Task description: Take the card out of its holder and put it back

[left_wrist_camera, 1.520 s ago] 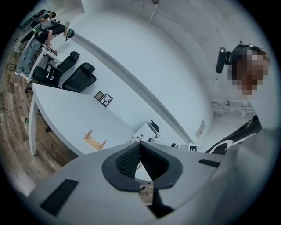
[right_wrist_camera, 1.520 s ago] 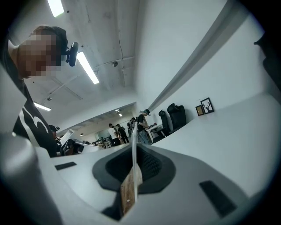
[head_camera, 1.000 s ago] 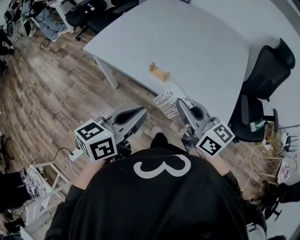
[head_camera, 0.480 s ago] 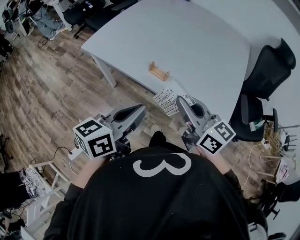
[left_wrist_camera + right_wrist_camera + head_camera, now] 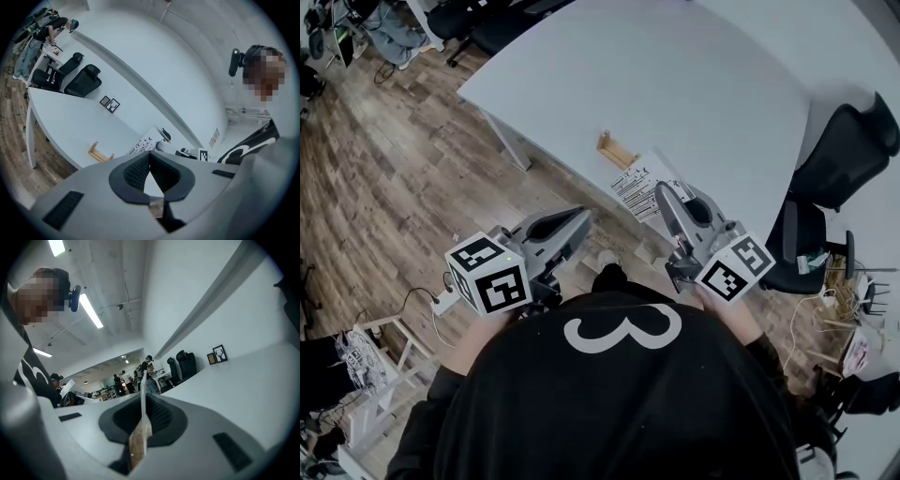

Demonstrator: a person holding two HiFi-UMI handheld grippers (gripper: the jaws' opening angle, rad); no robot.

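Note:
A small wooden card holder (image 5: pixel 617 148) stands empty near the front edge of the white table (image 5: pixel 694 75). The white printed card (image 5: pixel 639 184) hangs over that edge, just right of and nearer than the holder. My right gripper (image 5: pixel 661 193) is shut on the card. In the right gripper view the card (image 5: pixel 143 397) stands edge-on between the dark pads. My left gripper (image 5: pixel 581 218) is off the table over the wooden floor, shut with nothing in it. The left gripper view shows the holder (image 5: pixel 100 152) and the card (image 5: pixel 143 142) beyond its jaws.
Black office chairs (image 5: pixel 844 150) stand at the table's right end, with cables and clutter on the floor beside them. Two small framed pictures (image 5: pixel 109 103) sit farther back on the table. A white table leg (image 5: pixel 508 141) drops to the wooden floor at left.
The right gripper has carried the card forward over the table edge, closer to the holder. The left gripper has barely moved.

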